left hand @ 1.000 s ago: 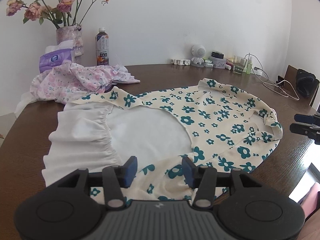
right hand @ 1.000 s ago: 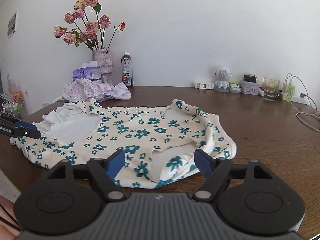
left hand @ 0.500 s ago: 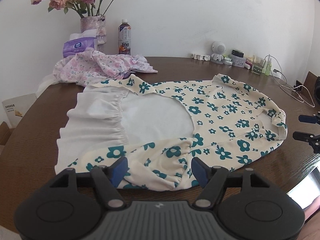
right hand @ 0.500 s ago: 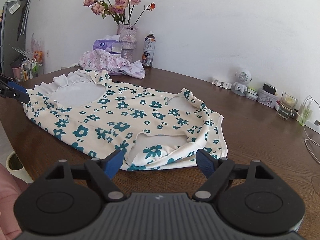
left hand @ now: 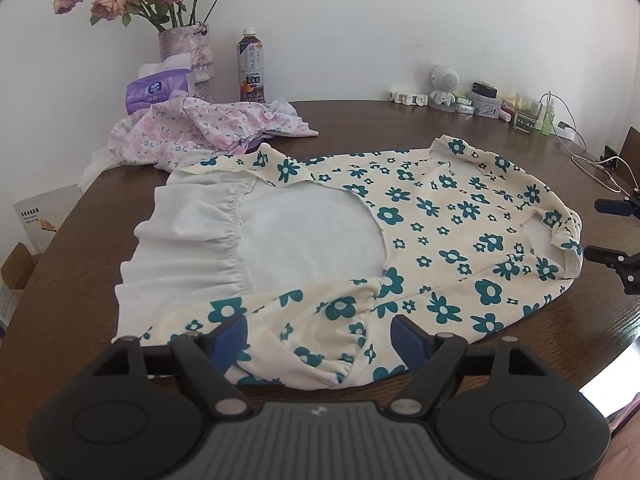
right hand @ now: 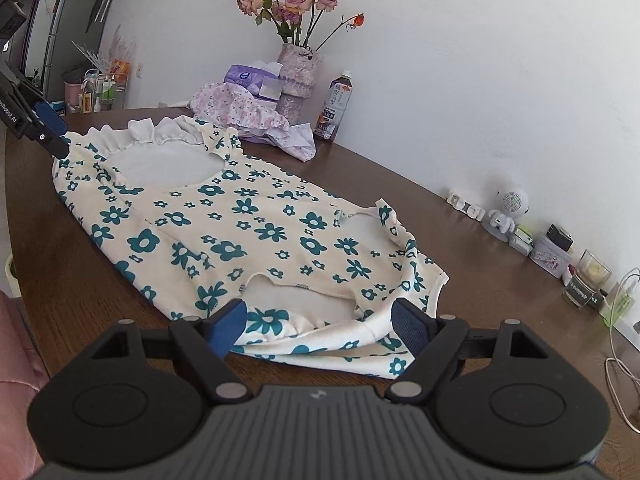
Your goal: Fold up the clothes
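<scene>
A cream dress with teal flowers (left hand: 432, 232) lies flat on the brown table (left hand: 360, 120), its white ruffled hem (left hand: 188, 240) toward the left. My left gripper (left hand: 320, 338) hovers open over the near folded edge by the hem, holding nothing. In the right wrist view the same dress (right hand: 248, 224) stretches away, and my right gripper (right hand: 320, 322) stands open just above its shoulder end, empty. The right gripper's black fingers (left hand: 612, 232) show at the right edge of the left wrist view. The left gripper's fingers (right hand: 44, 128) appear at the far left beside the hem.
A crumpled pink floral garment (left hand: 200, 132) lies at the back left, by a purple tissue pack (left hand: 158, 90), a vase of roses (left hand: 184, 52) and a drink bottle (left hand: 251, 66). Small gadgets, a glass (left hand: 526, 114) and charging cables (left hand: 588, 160) line the back right.
Both grippers have drawn back from the dress and risen. The left gripper's fingers have spread wider; the dress lies as before.
</scene>
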Available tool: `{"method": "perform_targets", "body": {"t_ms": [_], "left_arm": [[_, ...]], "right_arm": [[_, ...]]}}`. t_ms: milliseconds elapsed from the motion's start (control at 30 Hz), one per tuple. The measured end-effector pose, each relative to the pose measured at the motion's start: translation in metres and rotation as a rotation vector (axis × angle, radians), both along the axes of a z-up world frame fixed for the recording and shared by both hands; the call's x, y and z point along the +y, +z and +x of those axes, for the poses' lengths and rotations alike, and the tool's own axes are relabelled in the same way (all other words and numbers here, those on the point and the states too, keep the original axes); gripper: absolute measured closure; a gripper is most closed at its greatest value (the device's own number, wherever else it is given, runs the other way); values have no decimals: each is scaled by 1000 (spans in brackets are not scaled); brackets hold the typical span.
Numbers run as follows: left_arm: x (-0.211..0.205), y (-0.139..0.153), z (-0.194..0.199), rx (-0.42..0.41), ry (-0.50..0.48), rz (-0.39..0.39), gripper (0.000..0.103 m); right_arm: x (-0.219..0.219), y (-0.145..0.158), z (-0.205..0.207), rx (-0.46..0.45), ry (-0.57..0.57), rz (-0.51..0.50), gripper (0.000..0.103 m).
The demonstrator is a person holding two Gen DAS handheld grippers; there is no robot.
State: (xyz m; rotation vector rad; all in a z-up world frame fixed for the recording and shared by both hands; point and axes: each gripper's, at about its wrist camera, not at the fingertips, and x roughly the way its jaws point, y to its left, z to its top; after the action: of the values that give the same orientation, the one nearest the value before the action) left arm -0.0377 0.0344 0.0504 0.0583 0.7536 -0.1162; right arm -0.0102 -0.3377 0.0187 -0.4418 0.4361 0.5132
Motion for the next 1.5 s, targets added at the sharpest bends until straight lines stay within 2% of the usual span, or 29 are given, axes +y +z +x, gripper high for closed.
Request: {"method": "perform_targets", "body": {"t_ms": [133, 200, 300, 367, 433, 500, 533, 633, 767, 900, 1000, 1167, 1233, 1267, 1300, 1400, 1500], "left_arm": [[10, -4, 5, 2, -42, -27, 19], [20, -3, 10, -3, -68, -39, 18], [39, 3, 22, -19, -113, -51, 18], [53, 13, 37, -47, -139, -29, 18], [63, 24, 55, -71, -164, 4, 18], [71, 33, 73, -98, -199, 39, 18], [73, 35, 81, -104, -216, 45, 18], [70, 41, 116, -91, -244, 26, 26], [41, 41, 164, -47, -313, 24, 35], [9, 27, 204, -22, -336, 78, 35], [-2, 10, 224, 0, -314, 75, 36], [-8, -4, 244, 14, -291, 65, 36], [-13, -7, 254, 5, -288, 100, 36], [-16, -9, 258, 1, -286, 116, 36], [-19, -12, 264, 7, -288, 126, 36], [-24, -20, 278, 32, -299, 132, 47], [-23, -24, 283, 26, -292, 122, 52]], "right_arm": [[16, 7, 11, 24, -11, 51, 16], [28, 14, 18, 36, -25, 90, 6], [50, 24, 35, 56, -62, 115, 6], [66, 33, 53, 76, -96, 116, 7], [80, 40, 75, 108, -128, 114, 12], [93, 46, 99, 148, -159, 110, 28], [99, 48, 111, 171, -174, 108, 30], [108, 41, 151, 267, -202, 114, 40], [111, 29, 206, 362, -254, 118, 64], [108, 18, 260, 442, -295, 119, 65], [106, 2, 289, 500, -311, 118, 65], [102, -13, 309, 547, -297, 129, 65], [105, -14, 311, 544, -278, 120, 76], [108, -13, 310, 539, -260, 112, 95], [111, -13, 309, 534, -244, 108, 100], [114, -10, 308, 510, -216, 112, 101], [104, -4, 314, 487, -218, 176, 102]]}}
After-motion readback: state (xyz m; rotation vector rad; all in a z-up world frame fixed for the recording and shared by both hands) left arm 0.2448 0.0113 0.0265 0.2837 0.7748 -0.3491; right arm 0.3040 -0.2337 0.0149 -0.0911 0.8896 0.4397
